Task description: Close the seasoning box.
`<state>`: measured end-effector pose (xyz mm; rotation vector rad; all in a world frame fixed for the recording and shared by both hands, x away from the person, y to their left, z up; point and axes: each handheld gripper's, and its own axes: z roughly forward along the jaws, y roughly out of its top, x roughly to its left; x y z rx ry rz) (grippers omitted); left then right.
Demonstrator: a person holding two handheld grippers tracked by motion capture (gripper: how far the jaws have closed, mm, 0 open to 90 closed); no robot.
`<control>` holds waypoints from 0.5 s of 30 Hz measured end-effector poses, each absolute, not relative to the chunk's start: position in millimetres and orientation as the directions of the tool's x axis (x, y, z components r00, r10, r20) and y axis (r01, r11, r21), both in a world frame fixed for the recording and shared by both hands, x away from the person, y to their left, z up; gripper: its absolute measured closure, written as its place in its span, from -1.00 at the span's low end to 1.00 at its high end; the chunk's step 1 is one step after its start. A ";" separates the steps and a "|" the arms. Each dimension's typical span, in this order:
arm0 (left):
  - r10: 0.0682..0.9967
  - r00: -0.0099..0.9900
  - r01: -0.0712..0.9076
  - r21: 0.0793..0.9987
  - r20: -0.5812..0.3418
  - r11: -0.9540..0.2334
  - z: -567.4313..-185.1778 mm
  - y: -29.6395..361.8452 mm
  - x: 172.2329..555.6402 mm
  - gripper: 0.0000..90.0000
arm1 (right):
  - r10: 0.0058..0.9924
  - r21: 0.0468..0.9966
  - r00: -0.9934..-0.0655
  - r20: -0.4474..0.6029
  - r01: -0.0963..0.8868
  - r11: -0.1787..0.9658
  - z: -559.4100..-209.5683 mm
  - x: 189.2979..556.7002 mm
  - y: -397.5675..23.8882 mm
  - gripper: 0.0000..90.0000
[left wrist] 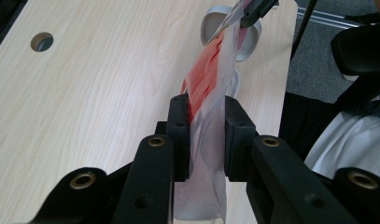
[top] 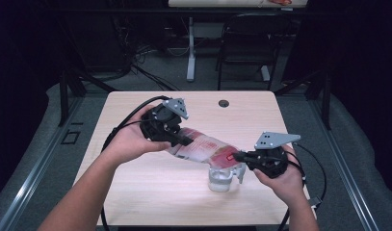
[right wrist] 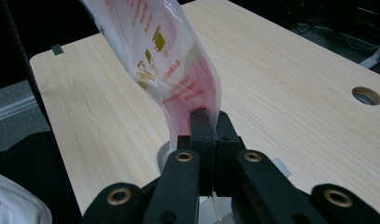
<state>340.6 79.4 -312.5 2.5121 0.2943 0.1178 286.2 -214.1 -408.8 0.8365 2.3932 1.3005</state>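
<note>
A clear plastic pouch [top: 203,147] with red print hangs slantwise over the light wooden table [top: 136,192], stretched between both grippers. My left gripper [top: 184,140] is shut on its upper, fuller end; in the left gripper view the pouch [left wrist: 211,79] is squeezed between the left gripper's [left wrist: 206,105] pads. My right gripper [top: 238,156] is shut on the lower end, and the pouch [right wrist: 164,56] rises from the tightly closed right gripper [right wrist: 210,116]. A clear cup [top: 222,179] stands on the table just below that lower end.
A round cable hole [top: 224,103] sits near the table's far edge. Behind the table stand a black chair [top: 249,43] and a white desk leg [top: 190,48]. Cables trail from both grippers towards the person.
</note>
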 end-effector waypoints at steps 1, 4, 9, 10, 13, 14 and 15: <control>0.236 0.972 0.183 0.578 0.018 -0.795 -312.5 79.3 340.6 0.70 | 0.614 0.835 -0.789 0.021 0.351 0.423 -408.9 286.2 -214.1 1.00; 0.240 0.971 0.186 0.579 0.017 -0.793 -312.5 79.0 339.9 0.70 | 0.615 0.836 -0.788 0.022 0.352 0.421 -409.2 286.7 -214.1 1.00; 0.241 0.970 0.186 0.580 0.018 -0.793 -312.5 78.9 339.2 0.70 | 0.613 0.836 -0.790 0.026 0.353 0.419 -409.8 287.2 -214.2 1.00; 0.241 0.970 0.187 0.580 0.018 -0.793 -312.4 78.8 339.1 0.70 | 0.613 0.836 -0.790 0.025 0.353 0.420 -409.8 287.3 -214.4 1.00; 0.238 0.971 0.183 0.580 0.020 -0.794 -312.3 78.5 339.1 0.70 | 0.615 0.836 -0.788 0.023 0.352 0.420 -409.5 287.1 -214.7 1.00; 0.238 0.971 0.183 0.579 0.021 -0.794 -312.3 78.3 339.0 0.70 | 0.615 0.836 -0.788 0.023 0.352 0.421 -409.5 287.1 -214.8 1.00; 0.239 0.971 0.184 0.579 0.020 -0.794 -312.4 78.1 338.8 0.70 | 0.615 0.835 -0.788 0.022 0.352 0.422 -409.5 287.1 -214.9 1.00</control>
